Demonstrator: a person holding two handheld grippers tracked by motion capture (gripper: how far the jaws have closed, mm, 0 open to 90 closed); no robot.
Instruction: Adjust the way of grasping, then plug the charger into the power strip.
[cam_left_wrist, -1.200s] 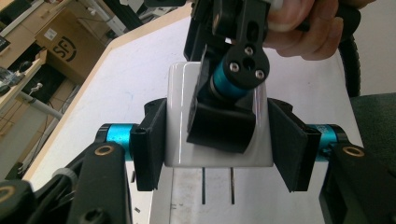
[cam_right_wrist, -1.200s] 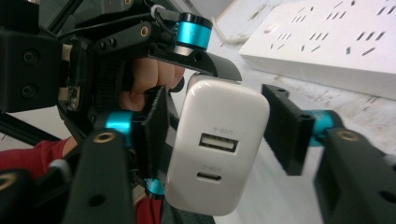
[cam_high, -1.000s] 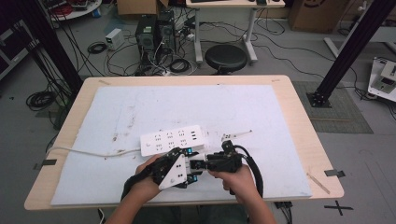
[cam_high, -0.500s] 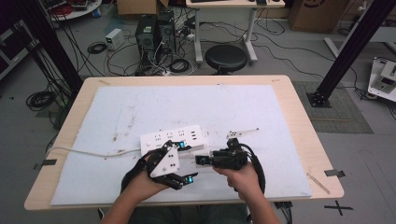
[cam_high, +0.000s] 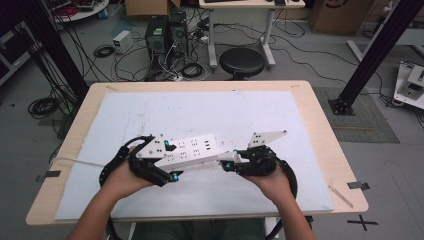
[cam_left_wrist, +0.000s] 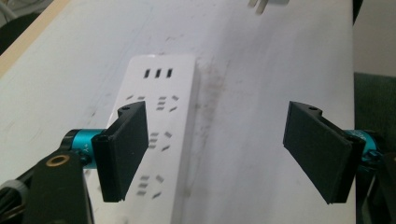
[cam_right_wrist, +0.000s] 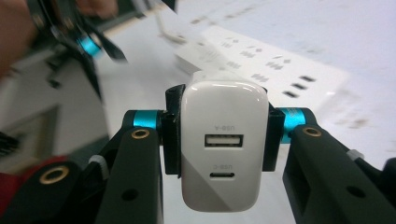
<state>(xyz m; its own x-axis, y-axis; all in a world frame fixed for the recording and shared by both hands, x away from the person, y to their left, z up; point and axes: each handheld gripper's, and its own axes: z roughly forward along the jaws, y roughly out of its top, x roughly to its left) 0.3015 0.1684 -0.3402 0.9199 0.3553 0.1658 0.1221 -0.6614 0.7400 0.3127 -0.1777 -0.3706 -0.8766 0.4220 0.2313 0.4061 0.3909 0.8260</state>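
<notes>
Right gripper (cam_right_wrist: 219, 140) is seen clamped on a white USB charger (cam_right_wrist: 224, 144), jaws pressed against its two side faces. In the right gripper view the charger's port face is turned toward the camera, one USB-A port above one USB-C port, labels upside down; its far end points at the power strip (cam_right_wrist: 266, 65). In the high view the right gripper (cam_high: 229, 163) sits at the near middle of the desk (cam_high: 320, 125), its charger (cam_high: 226, 159) aimed leftward at the right end of the power strip (cam_high: 187, 151), just beside it; whether they touch cannot be told.

Left gripper (cam_left_wrist: 219, 149) is held wide apart, nothing between its jaws. In the left gripper view the power strip (cam_left_wrist: 159, 130) lies under the left jaw, long axis running away from the camera, three small slots at its far end. Two prongs of the charger (cam_left_wrist: 264, 4) are noted at the top edge.

In the high view the left gripper (cam_high: 172, 162) is placed at the strip's left end. The strip's long axis runs left to right, right end slightly nearer the person, on the white mat (cam_high: 210, 115). A white cable (cam_high: 75, 161) leads off to the left.

Against the earlier frame: the hands have been spread apart, and the strip is now seen between the grippers rather than beyond them.

Beyond the desk, a round black stool (cam_high: 242, 62) is noted on the floor.
</notes>
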